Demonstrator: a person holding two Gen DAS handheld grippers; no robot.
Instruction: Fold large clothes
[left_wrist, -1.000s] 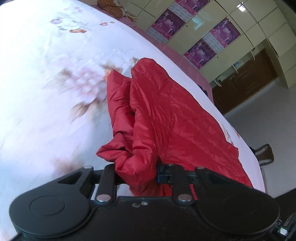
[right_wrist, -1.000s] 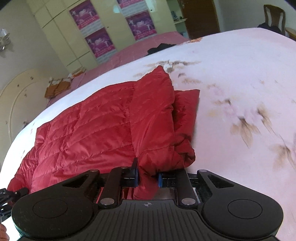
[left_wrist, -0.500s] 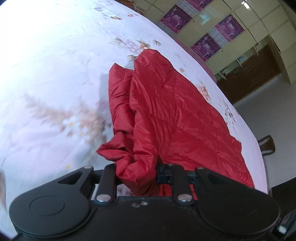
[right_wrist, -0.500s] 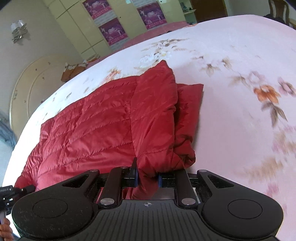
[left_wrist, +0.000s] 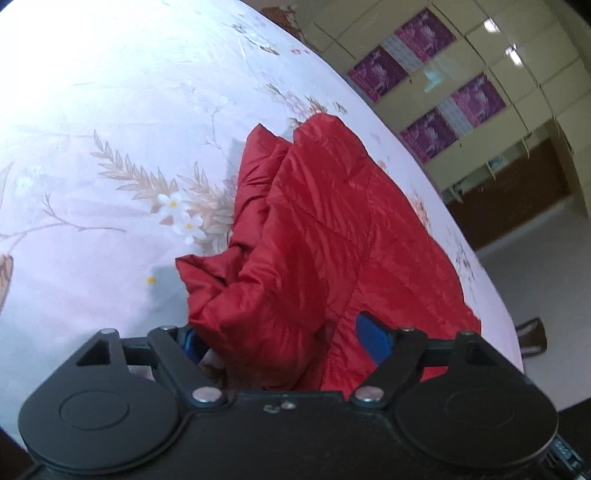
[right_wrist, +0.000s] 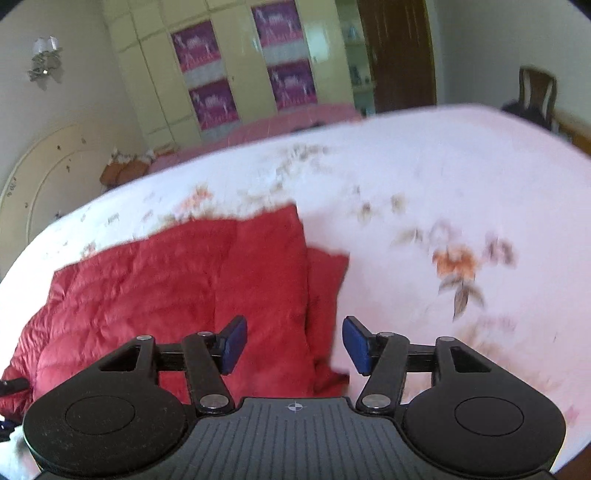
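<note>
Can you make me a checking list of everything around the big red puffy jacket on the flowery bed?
Surface: white bed sheet with a flower print, wide bare areas around the garment.
Job's things: red quilted puffer jacket, lying on the sheet with one side folded over the body; a bunched edge sits nearest the left camera.
Clutter: nothing seen on the sheet near the jacket.
Grippers: left hand-held gripper has just been opening, fabric between its blue pads but not pinched. Right hand-held gripper has just been opening too, jacket below it, unheld.
Cables: nothing seen.
Surroundings: cream wardrobe with purple posters, dark wooden door, wooden chair, wall lamp.
</note>
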